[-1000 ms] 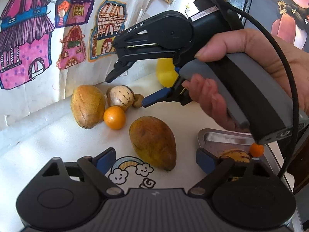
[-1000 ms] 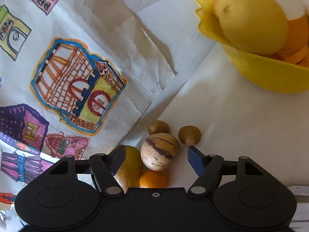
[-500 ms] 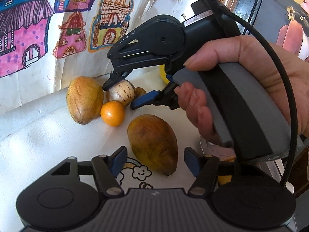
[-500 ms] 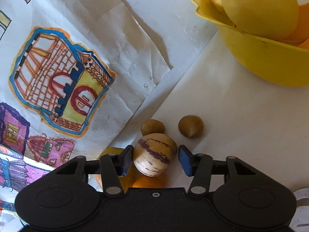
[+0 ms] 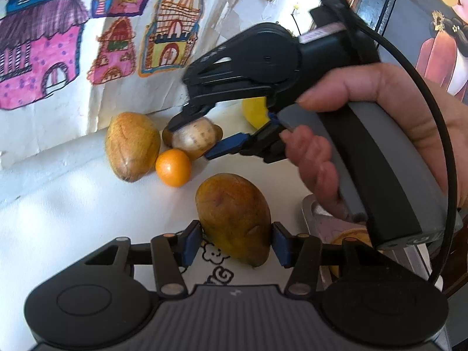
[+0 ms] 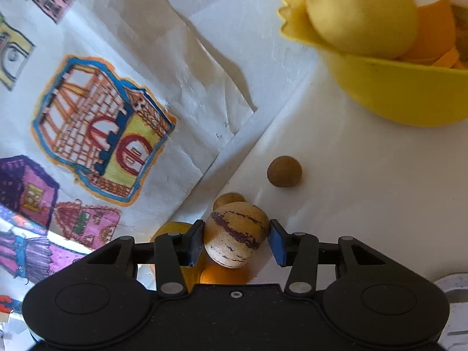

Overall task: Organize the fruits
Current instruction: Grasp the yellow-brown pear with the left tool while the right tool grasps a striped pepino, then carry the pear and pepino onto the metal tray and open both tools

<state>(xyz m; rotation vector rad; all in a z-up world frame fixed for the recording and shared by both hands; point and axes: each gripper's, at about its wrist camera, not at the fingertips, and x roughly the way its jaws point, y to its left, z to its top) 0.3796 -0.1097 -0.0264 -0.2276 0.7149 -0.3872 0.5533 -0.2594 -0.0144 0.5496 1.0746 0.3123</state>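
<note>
Closing on two fruits at once: each gripper has one between its pads. The left gripper (image 5: 236,241) straddles the mango (image 5: 234,219), which lies on the white table cover (image 5: 73,219) with its long axis running away from the camera and slightly left, so the pads bear on its narrow flanks. The jaws have just been closing; the right pad looks seated on the skin, the left pad probably touching too, though the fisheye edge makes that hard to confirm.

The right gripper (image 6: 236,241), held by a hand (image 5: 365,134), has also just been closing. Its jaws bracket the striped melon (image 6: 235,234); the left pad presses the rind and the right pad sits at its side, apparently in contact.

Nearby fruit:
- a second mango (image 5: 131,146) and an orange (image 5: 173,167) just beside the melon
- two small brown fruits (image 6: 284,171) behind it

Likely destinations are the yellow bowl (image 6: 395,93), well beyond the right gripper, and the metal tray (image 5: 313,207), close to the right of the left gripper. Each fruit sits centred in its own jaws, so lifting is the next call.
</note>
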